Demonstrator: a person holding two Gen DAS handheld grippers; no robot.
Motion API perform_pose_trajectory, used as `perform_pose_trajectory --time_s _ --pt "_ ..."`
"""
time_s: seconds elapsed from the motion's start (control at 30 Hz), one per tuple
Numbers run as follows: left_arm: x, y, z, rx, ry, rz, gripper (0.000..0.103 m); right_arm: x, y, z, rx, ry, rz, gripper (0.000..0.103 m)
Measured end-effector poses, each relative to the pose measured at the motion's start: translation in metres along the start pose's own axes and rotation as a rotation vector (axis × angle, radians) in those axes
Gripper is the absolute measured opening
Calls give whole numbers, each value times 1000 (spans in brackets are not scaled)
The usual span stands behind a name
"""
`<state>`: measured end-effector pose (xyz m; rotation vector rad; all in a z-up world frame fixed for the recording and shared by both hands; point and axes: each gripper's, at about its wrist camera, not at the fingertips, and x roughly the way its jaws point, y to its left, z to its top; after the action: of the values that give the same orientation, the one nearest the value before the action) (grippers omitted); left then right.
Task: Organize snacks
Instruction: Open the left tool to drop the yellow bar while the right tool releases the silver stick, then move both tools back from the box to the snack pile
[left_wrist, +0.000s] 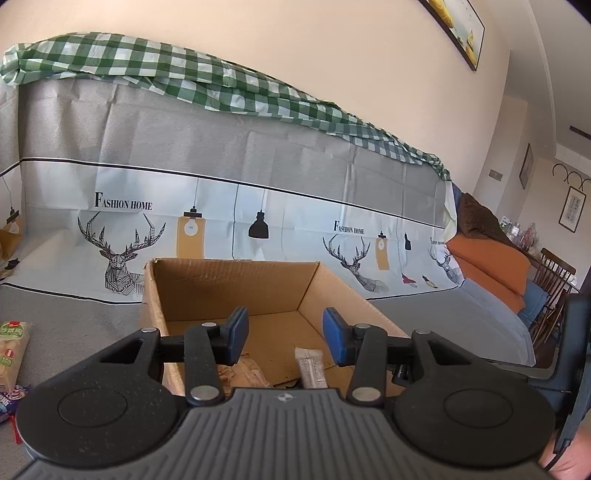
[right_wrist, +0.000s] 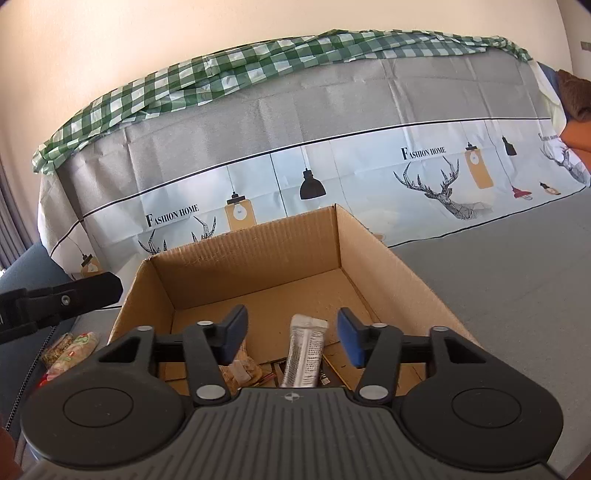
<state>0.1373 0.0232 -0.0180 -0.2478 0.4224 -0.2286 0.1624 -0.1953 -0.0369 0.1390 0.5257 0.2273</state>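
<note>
An open cardboard box stands on a grey cloth-covered surface. Inside lie a silver snack bar and a tan wrapped snack. My left gripper is open and empty, hovering over the box's near edge. My right gripper is open and empty above the box, with the silver bar below the gap between its fingers. More snack packets lie outside the box to the left: a green-and-white packet and a purple one.
A cloth printed with deer and lamps covers the sofa back behind the box, with a green checked cloth on top. Orange cushions and a wooden chair are at the right. The left tool's body shows left of the box.
</note>
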Motion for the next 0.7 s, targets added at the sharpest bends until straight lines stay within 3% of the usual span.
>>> perform_pose_trajectory --time_s 0.13,0.7 --pt "-5 4 2 1 -5 10 50 1 6 -1 -21 2 -3 64" --pt "-39 46 8 -54 -12 92 50 2 62 -11 -76 1 44 65"
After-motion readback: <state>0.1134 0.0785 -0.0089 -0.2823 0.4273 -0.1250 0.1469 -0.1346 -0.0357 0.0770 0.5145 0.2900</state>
